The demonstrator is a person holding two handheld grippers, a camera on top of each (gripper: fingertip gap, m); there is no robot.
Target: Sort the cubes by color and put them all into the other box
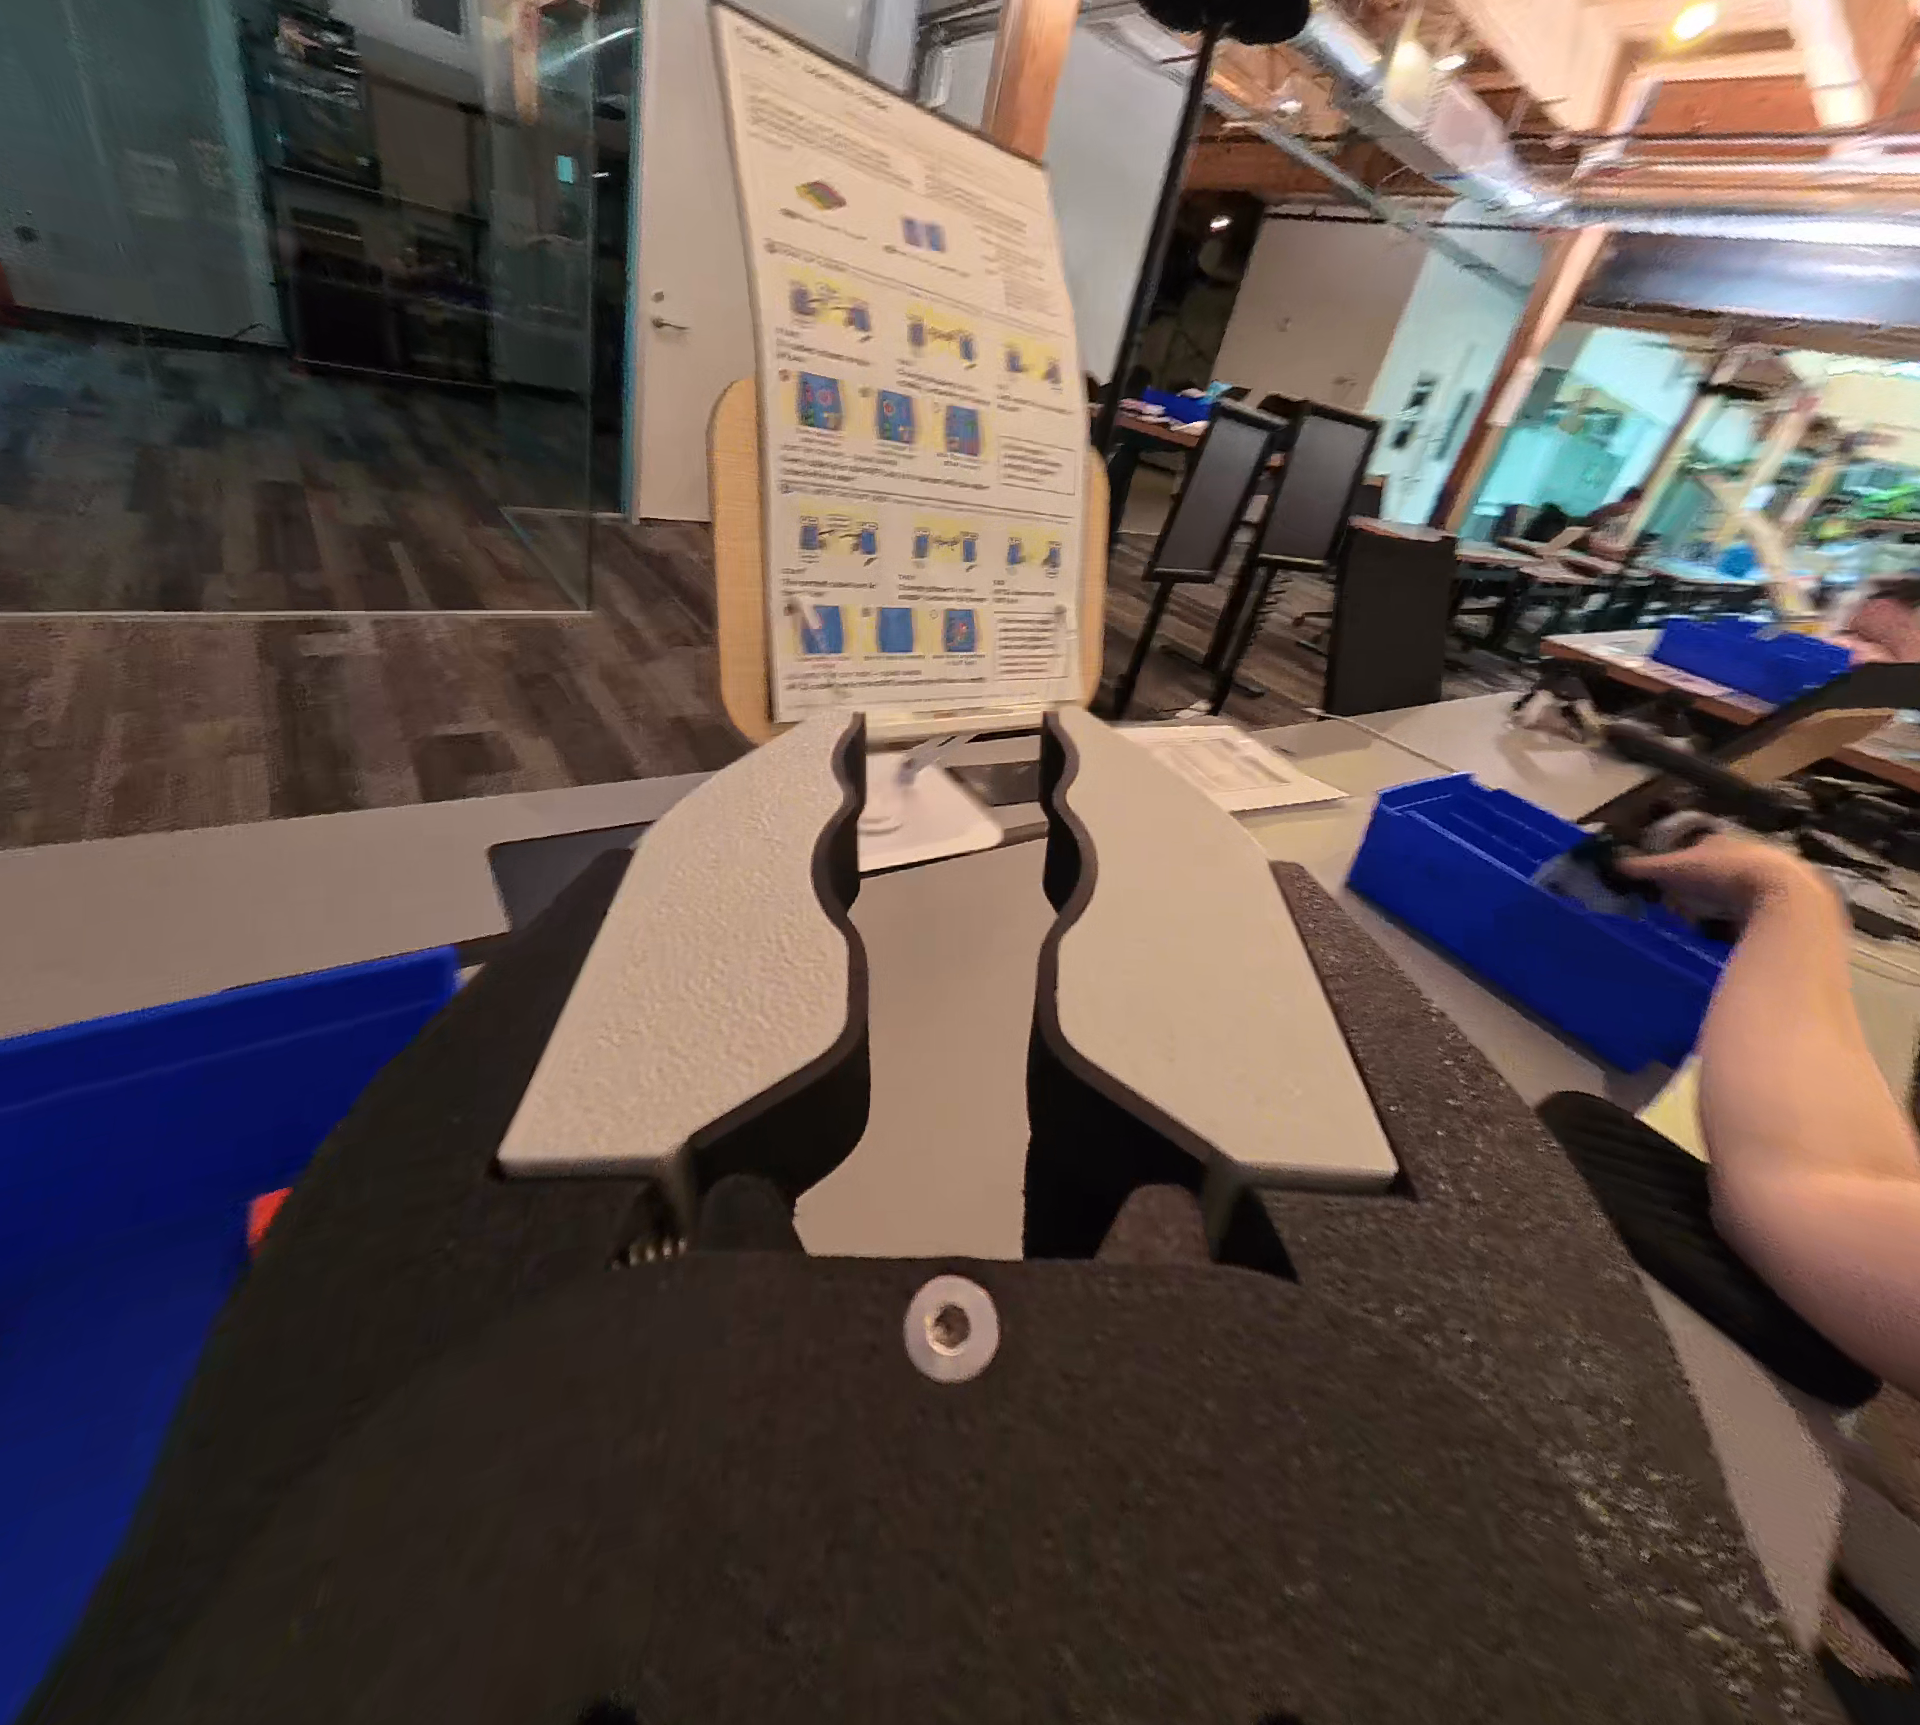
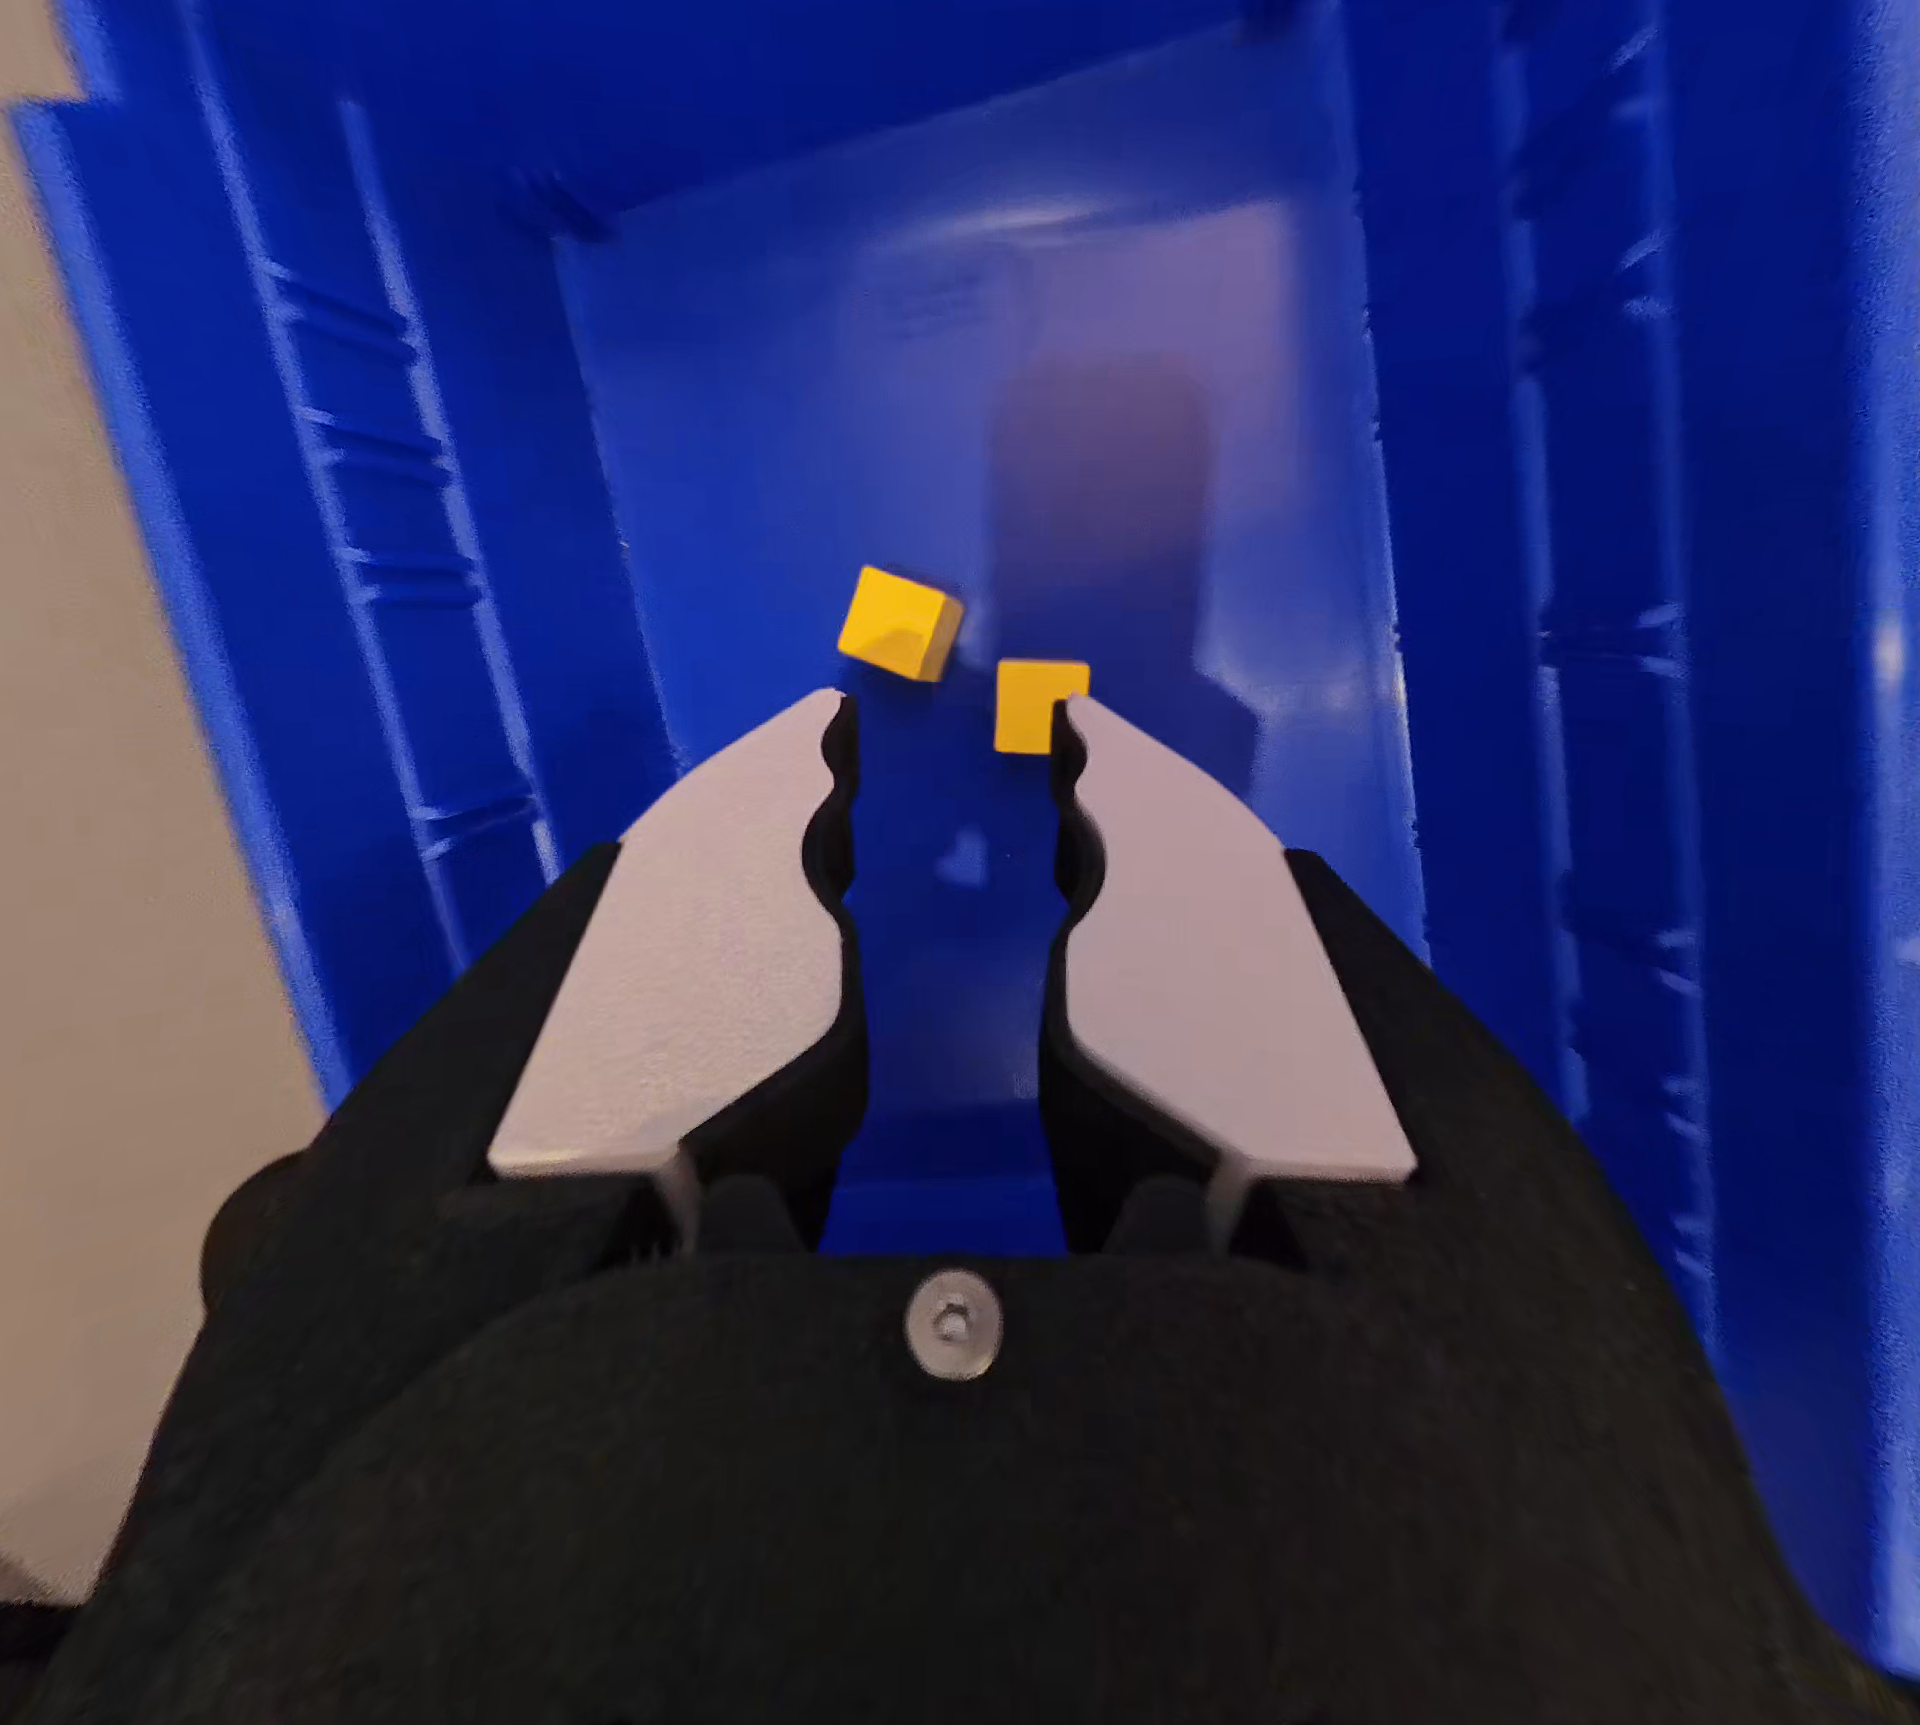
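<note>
Down inside the blue box (image 2: 1455,532), my right claw (image 2: 951,704) hangs spread wide and empty over two yellow cubes (image 2: 899,619), one touching my right fingertip (image 2: 1081,719). Looks like a drop-off just done; next, back out for another cube. Left claw (image 1: 951,725) also open, idle above the table (image 1: 208,927).

Glossy blue plastic box (image 2: 416,449) around the right claw (image 2: 951,709); smooth matt yellow cubes (image 2: 900,619) at its tips; fingers (image 2: 717,937) grainy grey.
</note>
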